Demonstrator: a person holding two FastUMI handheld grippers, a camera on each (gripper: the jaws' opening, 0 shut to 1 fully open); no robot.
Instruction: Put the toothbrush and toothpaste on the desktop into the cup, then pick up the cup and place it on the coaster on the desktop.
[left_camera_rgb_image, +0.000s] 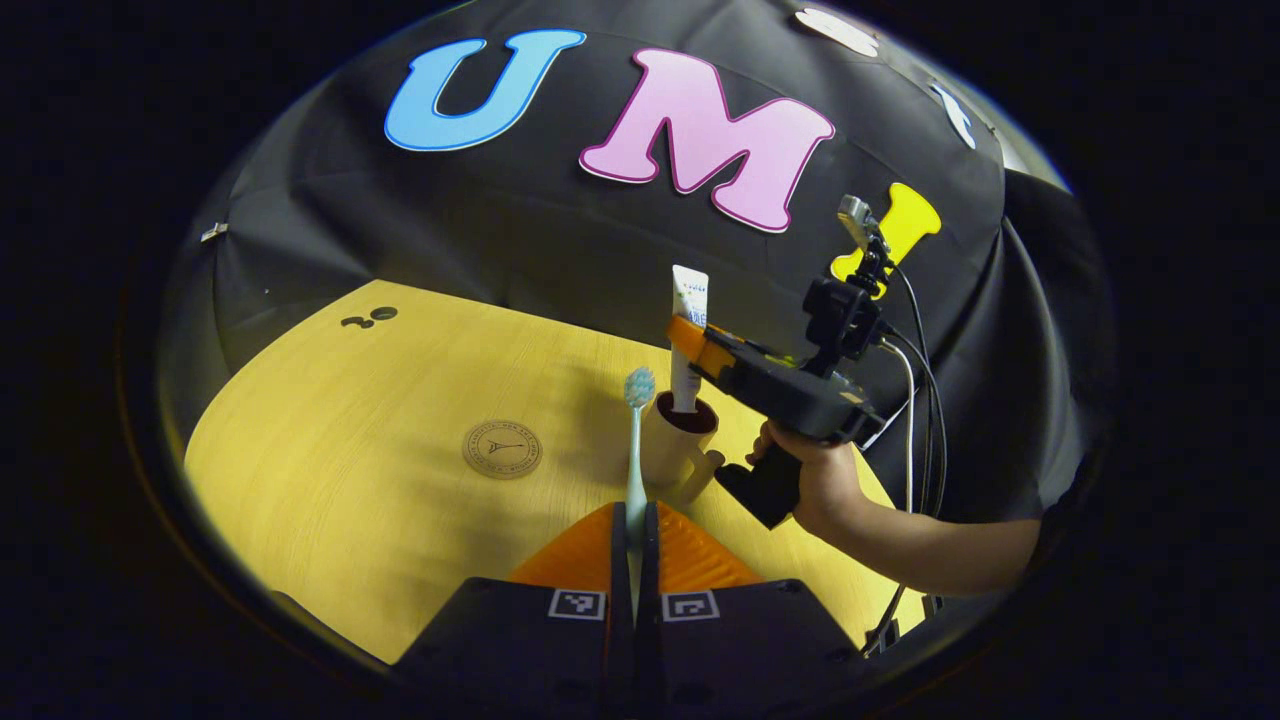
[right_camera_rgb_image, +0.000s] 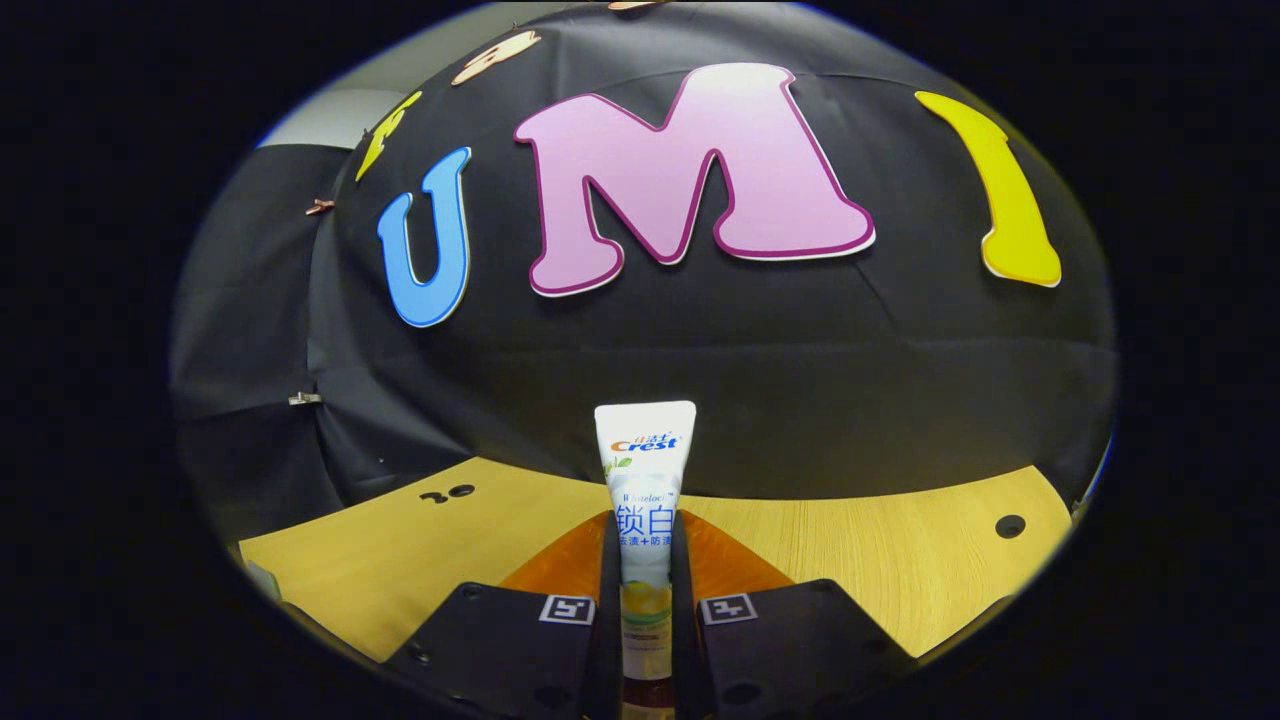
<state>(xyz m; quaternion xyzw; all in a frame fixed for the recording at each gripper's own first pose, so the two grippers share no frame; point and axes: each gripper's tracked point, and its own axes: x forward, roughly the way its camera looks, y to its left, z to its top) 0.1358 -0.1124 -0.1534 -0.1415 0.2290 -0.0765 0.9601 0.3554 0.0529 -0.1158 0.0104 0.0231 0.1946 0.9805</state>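
The right claw (left_camera_rgb_image: 688, 345) is clamped on the upright white toothpaste tube (right_camera_rgb_image: 645, 500), its lower end apparently already inside the cream ceramic cup (left_camera_rgb_image: 680, 445). Lower it straight, then release. Just beside the cup, the left claw (left_camera_rgb_image: 634, 520) pinches the pale blue toothbrush (left_camera_rgb_image: 637, 430) upright.

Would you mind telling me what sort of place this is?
Probably a staged recording booth, not a bathroom: black cloth wall, bare wooden desktop, and a cup and coaster laid out for the task.

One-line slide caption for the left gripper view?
Left gripper holds blue-bristled toothbrush upright; right gripper lowers white toothpaste tube into cream cup.
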